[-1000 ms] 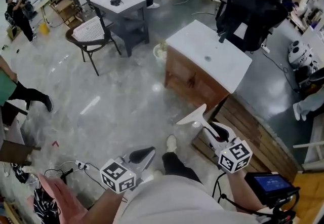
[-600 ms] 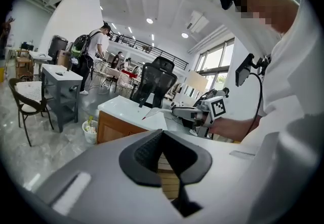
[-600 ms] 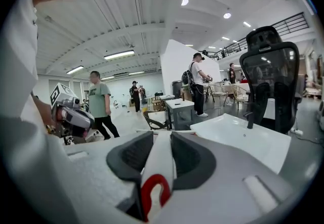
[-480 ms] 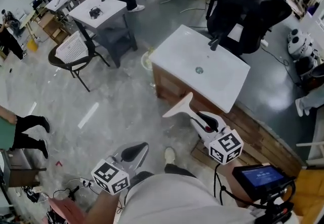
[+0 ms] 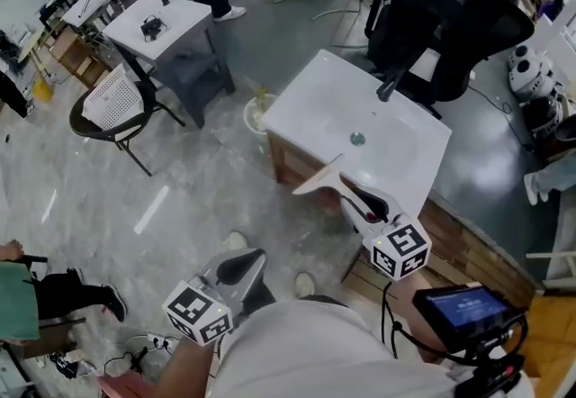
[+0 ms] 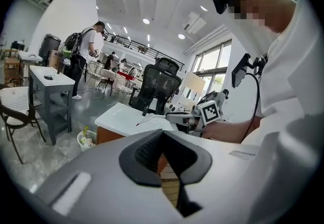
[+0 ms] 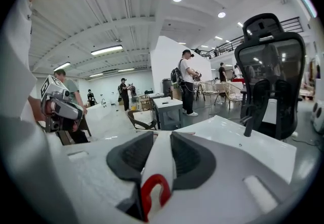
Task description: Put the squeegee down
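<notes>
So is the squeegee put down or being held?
Held. The right gripper pinches the squeegee by its white handle, between both pads.

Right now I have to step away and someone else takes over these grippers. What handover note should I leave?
The right gripper is shut on the handle of the squeegee. The blade end is held out at the near edge of the white sink top, and whether it touches can't be told.
The left gripper is shut with nothing between its jaws, held low on the person's left.
Done: the squeegee is in hand at the sink cabinet.
Left: set it down, probably on the sink top, then open the right jaws and draw back.
</notes>
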### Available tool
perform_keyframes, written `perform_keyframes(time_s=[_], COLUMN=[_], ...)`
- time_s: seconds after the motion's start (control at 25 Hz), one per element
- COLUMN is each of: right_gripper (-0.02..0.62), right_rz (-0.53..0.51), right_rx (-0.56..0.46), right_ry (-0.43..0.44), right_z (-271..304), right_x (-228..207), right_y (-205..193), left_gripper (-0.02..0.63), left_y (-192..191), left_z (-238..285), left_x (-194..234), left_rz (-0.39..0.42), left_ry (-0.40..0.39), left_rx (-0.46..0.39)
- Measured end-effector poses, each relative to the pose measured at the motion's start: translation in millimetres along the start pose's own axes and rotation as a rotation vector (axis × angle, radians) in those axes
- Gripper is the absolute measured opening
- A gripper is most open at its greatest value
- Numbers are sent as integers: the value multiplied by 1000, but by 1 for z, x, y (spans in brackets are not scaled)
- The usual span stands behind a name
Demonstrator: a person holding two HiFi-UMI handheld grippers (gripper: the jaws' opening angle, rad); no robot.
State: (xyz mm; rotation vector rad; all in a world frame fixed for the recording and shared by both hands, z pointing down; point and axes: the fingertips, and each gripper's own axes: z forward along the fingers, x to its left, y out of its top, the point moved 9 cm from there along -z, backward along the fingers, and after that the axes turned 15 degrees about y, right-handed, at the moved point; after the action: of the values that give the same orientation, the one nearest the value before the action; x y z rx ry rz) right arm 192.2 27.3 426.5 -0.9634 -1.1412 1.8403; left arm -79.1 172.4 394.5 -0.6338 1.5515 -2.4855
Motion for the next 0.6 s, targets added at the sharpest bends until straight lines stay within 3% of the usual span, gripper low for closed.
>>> perform_keyframes(time_s=[0.6], right_gripper=[117], right_rz=[121], right_rx=[-48], right_ry=[-351], right_z=[160], right_x=[-72], right_y=[54], left_gripper=[6], left_y=[99], left_z=[64], left_x=[205], left_rz=[114], left_ry=[-259], left_rx=[75])
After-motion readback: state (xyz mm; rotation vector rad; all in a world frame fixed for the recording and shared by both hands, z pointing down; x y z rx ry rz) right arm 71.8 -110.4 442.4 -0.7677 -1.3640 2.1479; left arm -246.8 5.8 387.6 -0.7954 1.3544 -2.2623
